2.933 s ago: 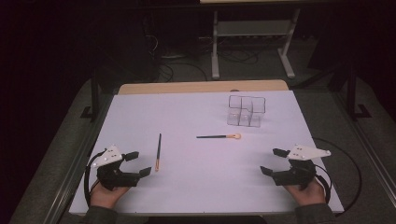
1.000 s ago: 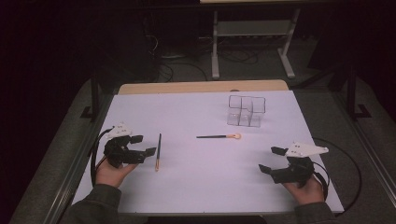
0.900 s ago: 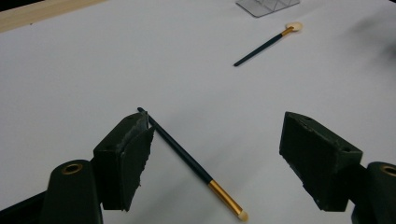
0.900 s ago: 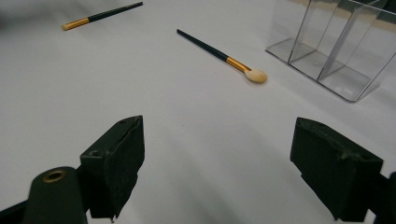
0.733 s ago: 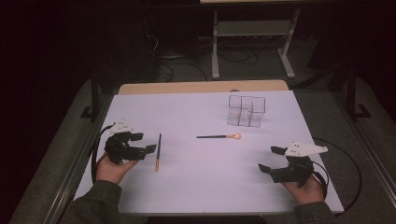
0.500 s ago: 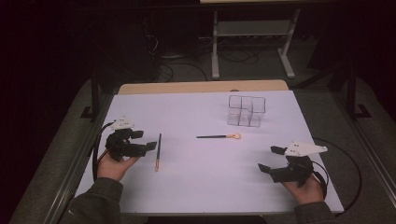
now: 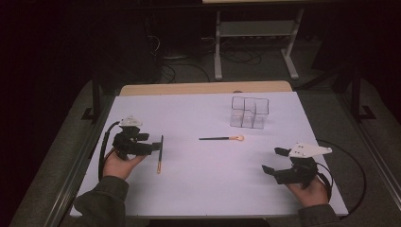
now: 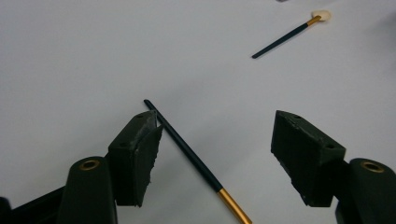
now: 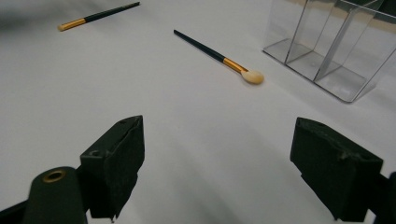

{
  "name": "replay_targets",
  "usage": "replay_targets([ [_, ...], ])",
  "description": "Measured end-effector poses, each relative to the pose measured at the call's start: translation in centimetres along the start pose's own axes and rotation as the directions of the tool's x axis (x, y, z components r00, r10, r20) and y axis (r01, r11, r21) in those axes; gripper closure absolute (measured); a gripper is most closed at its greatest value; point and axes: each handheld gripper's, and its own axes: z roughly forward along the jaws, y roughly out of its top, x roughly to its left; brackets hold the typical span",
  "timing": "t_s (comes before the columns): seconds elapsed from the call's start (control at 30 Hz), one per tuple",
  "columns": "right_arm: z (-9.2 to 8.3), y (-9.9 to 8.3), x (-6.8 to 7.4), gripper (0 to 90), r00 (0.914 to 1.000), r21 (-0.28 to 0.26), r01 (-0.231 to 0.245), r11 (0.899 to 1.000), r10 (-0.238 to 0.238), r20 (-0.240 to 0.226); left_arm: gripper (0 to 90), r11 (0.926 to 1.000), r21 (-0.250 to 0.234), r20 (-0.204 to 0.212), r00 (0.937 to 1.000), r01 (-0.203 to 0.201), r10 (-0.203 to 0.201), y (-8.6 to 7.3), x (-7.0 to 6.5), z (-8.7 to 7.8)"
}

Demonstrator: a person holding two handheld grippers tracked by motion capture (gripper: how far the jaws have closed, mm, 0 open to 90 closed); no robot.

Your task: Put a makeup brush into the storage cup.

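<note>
**Black-and-gold brush sits between the left gripper's spread jaws**

Black lacquer and a gold ferrule mark both of the 2 makeup brushes on the white table [image 7: 189, 198]. Take the clear organizer [image 7: 249, 112] as landmark: the far brush [image 7: 221, 138] lies just in front of it, its pale tip toward the organizer's side. The near brush [image 8: 196, 161] lies well to the left of the organizer, lengthwise toward the person. The left gripper [image 8: 217, 158] has its jaws wide apart around this brush's dark handle, 1 pad close beside it, nothing pinched. The right gripper [image 9: 233, 163] waits well in front of the organizer, jaws spread and empty.

The brush looks light, thin, stiff and smooth, so it will likely roll or slip. I judge the best hold is across the handle near the ferrule, with the pads squeezing low against the table
</note>
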Motion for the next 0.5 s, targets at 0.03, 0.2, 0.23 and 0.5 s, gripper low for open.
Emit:
replay_targets([
  [0.03, 0.0, 0.0, 0.0, 16.6, 1.0, 0.0, -0.001, 1.0, 0.001, -0.002, 33.1, 0.9999, 0.014, -0.002, 1.0, 0.005, -0.005, 0.0, 0.0, 0.3],
  [0.2, 0.1, 0.1, 0.0, 16.6, 1.0, 0.002, -0.001, 1.0, 0.001, -0.005, 35.6, 0.9993, 0.034, -0.005, 0.9999, 0.013, -0.012, 0.0, 0.0, 1.0],
  [0.23, 0.1, 0.1, 0.0, 16.6, 1.0, 0.001, -0.001, 1.0, 0.001, -0.005, 36.3, 0.9989, 0.047, -0.008, 1.0, 0.006, -0.006, 0.0, 0.1, 1.2],
  [0.5, 0.0, 0.1, 0.0, 16.6, 1.0, 0.0, -0.003, 1.0, 0.003, -0.003, 38.8, 0.9958, 0.09, -0.013, 0.9998, 0.016, -0.015, -0.3, 0.2, 2.1],
])
